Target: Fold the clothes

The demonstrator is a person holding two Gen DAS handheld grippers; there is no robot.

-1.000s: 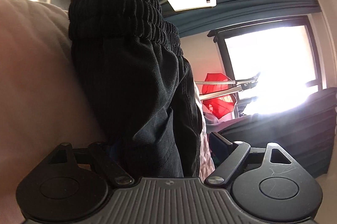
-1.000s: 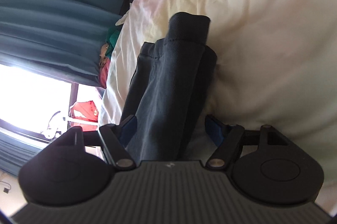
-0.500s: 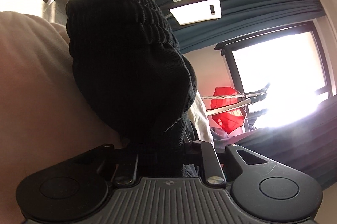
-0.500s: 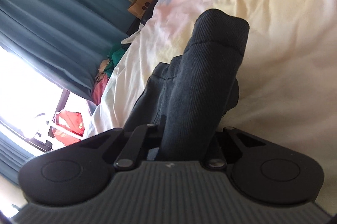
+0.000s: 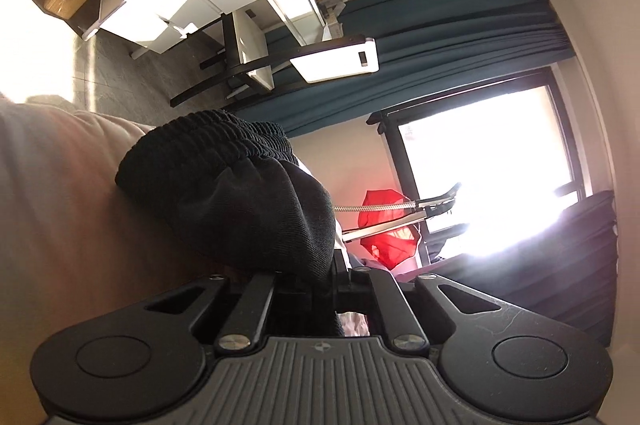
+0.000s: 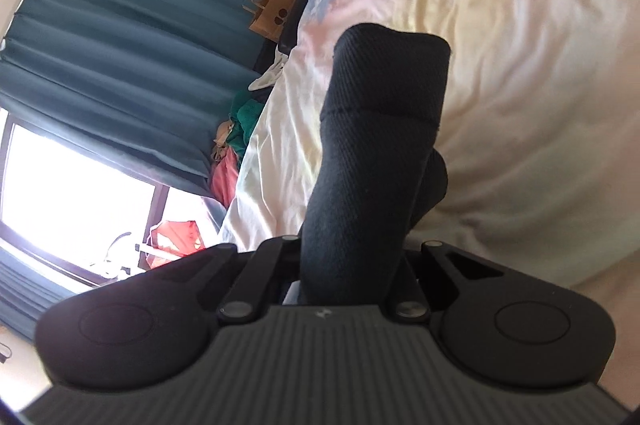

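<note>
Both grippers have hold of one pair of black trousers, each at a different end, above the bed (image 6: pixel 520 37). The left gripper (image 5: pixel 320 285) is clamped on the elastic waistband end (image 5: pixel 224 161), where the gathered ribbing bunches up and over the jaws, just beside the pale bedding. The right gripper (image 6: pixel 348 277) is pinched on the hem end of a trouser leg (image 6: pixel 384 97), whose stitched cuff stands up from the jaws with the crumpled sheet of the bed behind it. How the cloth runs between the two grips is not visible in either view.

Judging by this, the step in hand is the lift: the trousers (image 5: pixel 260 217) are held at waist and hem, ready to be stretched out or doubled over. The next move likely calls for bringing hem and waistband together, or drawing them apart to straighten the leg, then lowering the garment flat onto the bed. Both grips need to hold firm meanwhile, since the thick fabric is bunched in the jaws and could slip unevenly.

Beyond the bed hang teal curtains (image 6: pixel 120 25) beside a bright window (image 5: pixel 492 177)
</note>
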